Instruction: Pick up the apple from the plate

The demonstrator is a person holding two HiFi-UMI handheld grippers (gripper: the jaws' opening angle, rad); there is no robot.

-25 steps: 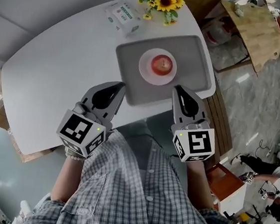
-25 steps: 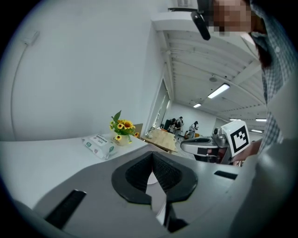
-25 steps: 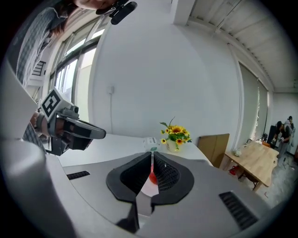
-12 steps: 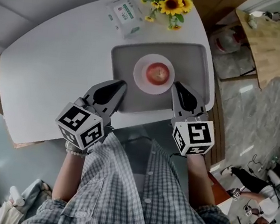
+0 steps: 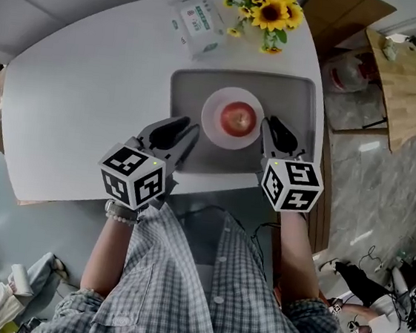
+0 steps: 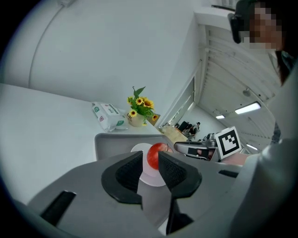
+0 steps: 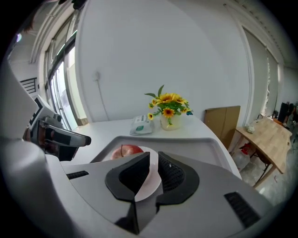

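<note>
A red apple (image 5: 237, 117) sits on a small white plate (image 5: 211, 128) in a grey tray (image 5: 293, 104) on the white table. My left gripper (image 5: 184, 131) hovers over the tray's near left part, just left of the plate. Its jaws have just been opening and stand apart with nothing between them. In the left gripper view (image 6: 150, 160) the apple (image 6: 155, 155) shows beyond the gap. My right gripper (image 5: 274, 125) is close to the plate's right rim. Its jaws (image 7: 154, 160) show a narrow gap, empty, with the apple (image 7: 126, 151) ahead to the left.
A vase of sunflowers (image 5: 269, 12) and a pack of wipes (image 5: 201, 21) stand behind the tray at the table's far edge. The white table (image 5: 89, 96) stretches left. Right of it are a cardboard box (image 5: 352, 14) and a wooden table (image 5: 412, 81) on the floor.
Both grippers have moved forward and down over the tray and now flank the plate. The left gripper has rolled and its jaws have parted.
</note>
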